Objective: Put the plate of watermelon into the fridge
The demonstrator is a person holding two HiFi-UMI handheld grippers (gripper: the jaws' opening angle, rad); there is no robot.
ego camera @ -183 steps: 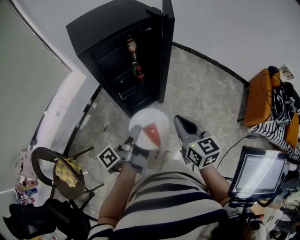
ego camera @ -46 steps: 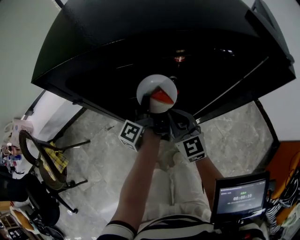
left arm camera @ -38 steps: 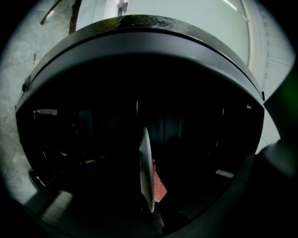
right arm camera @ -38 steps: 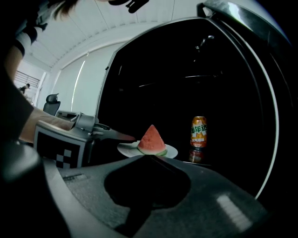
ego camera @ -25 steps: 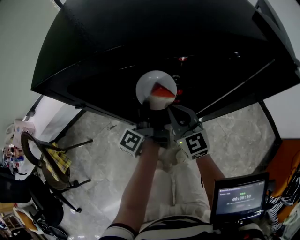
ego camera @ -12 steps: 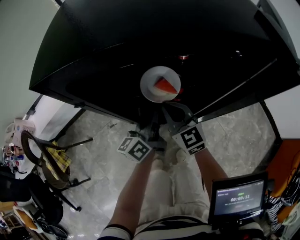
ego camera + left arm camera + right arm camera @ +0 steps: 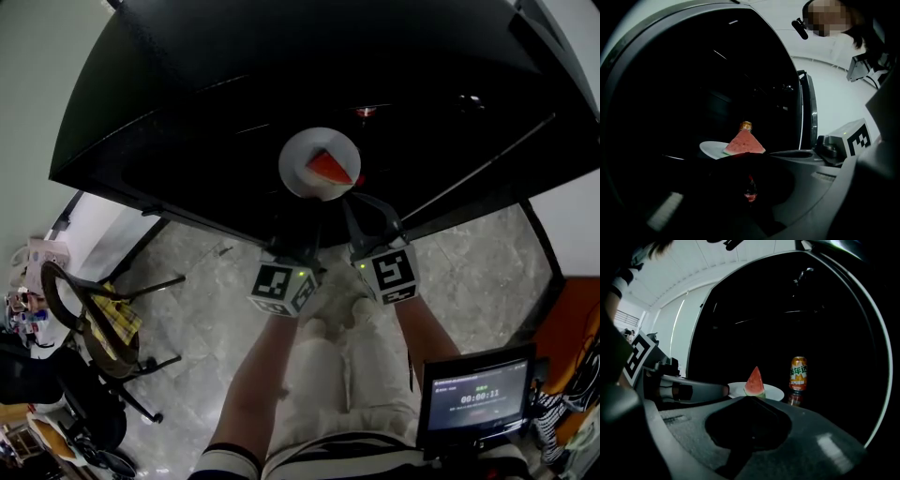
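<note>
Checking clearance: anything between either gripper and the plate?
Nothing visible. The plate sits inside the fridge, straight ahead of the left gripper and the right gripper. The can stands beyond the plate, not in between.

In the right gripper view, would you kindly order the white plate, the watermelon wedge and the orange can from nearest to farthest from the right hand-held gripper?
Measured from the right hand-held gripper:
1. white plate: directly beyond the tips, low and central.
2. watermelon wedge: standing on that plate, straight ahead.
3. orange can: farther back, off to the right.
</note>
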